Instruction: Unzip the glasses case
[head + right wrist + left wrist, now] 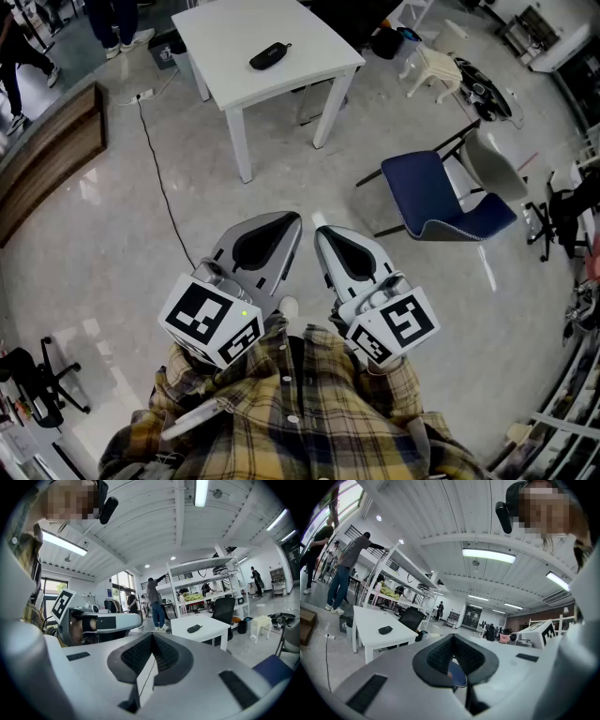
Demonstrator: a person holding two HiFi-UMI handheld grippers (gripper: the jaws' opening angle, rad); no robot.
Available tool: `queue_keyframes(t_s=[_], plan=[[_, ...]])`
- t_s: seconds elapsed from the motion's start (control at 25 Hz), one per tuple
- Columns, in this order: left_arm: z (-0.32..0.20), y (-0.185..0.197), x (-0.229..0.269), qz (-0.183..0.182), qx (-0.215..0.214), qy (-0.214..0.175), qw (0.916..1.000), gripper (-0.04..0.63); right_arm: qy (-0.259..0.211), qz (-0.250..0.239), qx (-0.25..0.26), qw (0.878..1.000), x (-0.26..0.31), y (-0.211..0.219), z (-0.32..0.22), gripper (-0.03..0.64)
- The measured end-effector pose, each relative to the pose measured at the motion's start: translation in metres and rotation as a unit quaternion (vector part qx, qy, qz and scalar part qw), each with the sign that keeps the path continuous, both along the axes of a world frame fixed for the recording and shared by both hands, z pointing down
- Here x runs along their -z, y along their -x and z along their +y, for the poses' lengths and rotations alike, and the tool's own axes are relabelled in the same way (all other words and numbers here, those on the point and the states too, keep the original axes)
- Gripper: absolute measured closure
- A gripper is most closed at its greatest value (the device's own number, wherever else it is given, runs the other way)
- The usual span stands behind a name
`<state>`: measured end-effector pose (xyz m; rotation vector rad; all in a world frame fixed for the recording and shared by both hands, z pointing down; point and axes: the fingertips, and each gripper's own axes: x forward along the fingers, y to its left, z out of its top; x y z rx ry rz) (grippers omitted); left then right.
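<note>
The white table (pixel 281 28) stands at your 12 o'clock, a blue chair (pixel 427 187) at 2. Your left gripper (pixel 286 225) and right gripper (pixel 323 236) sit side by side, jaws pressed together, empty. The glasses case (pixel 269 56) lies on the table, well apart.

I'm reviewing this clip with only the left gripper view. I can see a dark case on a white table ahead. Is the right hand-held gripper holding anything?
Observer: No. The right hand-held gripper has its jaws together with nothing between them.
Operator: Is the person at the table yet?
Observer: No. The head view shows bare floor between the left hand-held gripper and the white table where the glasses case lies.
Operator: Is anything beside that path?
Observer: A blue chair stands on the floor, to the right of the table in the head view.
</note>
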<state>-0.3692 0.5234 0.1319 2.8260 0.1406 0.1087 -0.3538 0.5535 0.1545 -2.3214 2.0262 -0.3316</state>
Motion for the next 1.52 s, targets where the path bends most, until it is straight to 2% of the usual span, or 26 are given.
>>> queue_keyframes(t_s=[0.6,0.88,1.16,1.52], plan=[[0.017,-0.011,-0.005,-0.002,0.025,-0.002,0.9997,0.588,-0.014,-0.013,0.000,1.000,-0.005,-0.020,0.030,0.618],[0.000,-0.025,-0.015,-0.009,0.039,0.003,0.9992,0.588,-0.005,-0.014,0.009,1.000,-0.013,-0.033,0.017,0.618],[-0.057,-0.073,-0.022,-0.006,0.038,0.000,0.9993,0.588,-0.002,-0.010,0.009,1.000,-0.020,-0.077,-0.038,0.618],[-0.173,-0.148,-0.011,-0.006,0.027,-0.007,0.9996,0.588,-0.008,-0.001,-0.002,1.000,-0.004,-0.154,-0.155,0.618]])
